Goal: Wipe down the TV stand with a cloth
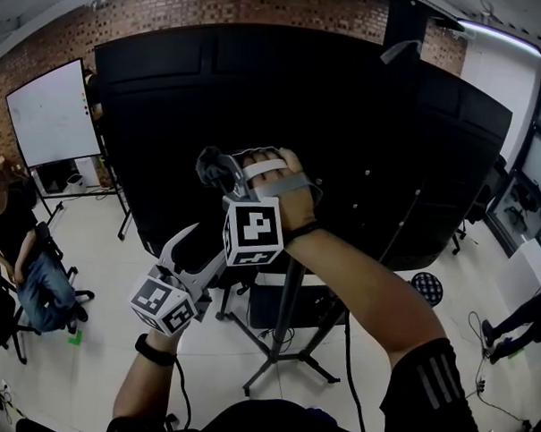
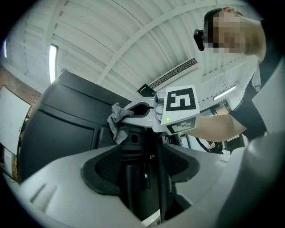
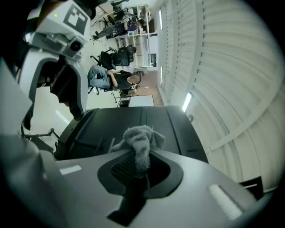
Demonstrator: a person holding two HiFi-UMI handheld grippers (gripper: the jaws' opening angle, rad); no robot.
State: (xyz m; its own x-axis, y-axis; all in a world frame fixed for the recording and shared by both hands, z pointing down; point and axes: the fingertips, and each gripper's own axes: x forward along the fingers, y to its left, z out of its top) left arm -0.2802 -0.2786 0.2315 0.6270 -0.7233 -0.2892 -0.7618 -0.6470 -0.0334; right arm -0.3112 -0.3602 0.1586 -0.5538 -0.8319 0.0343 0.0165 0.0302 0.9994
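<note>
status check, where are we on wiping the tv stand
Right gripper shut on grey cloth, raised by the TV's black back. Left gripper open, empty, lower down. Stand post below, not touched; cable hanging beside it.

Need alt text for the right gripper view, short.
The right tongs are shut on a crumpled grey cloth, with a large black TV back panel beyond it. A white ribbed ceiling fills the right side.
</note>
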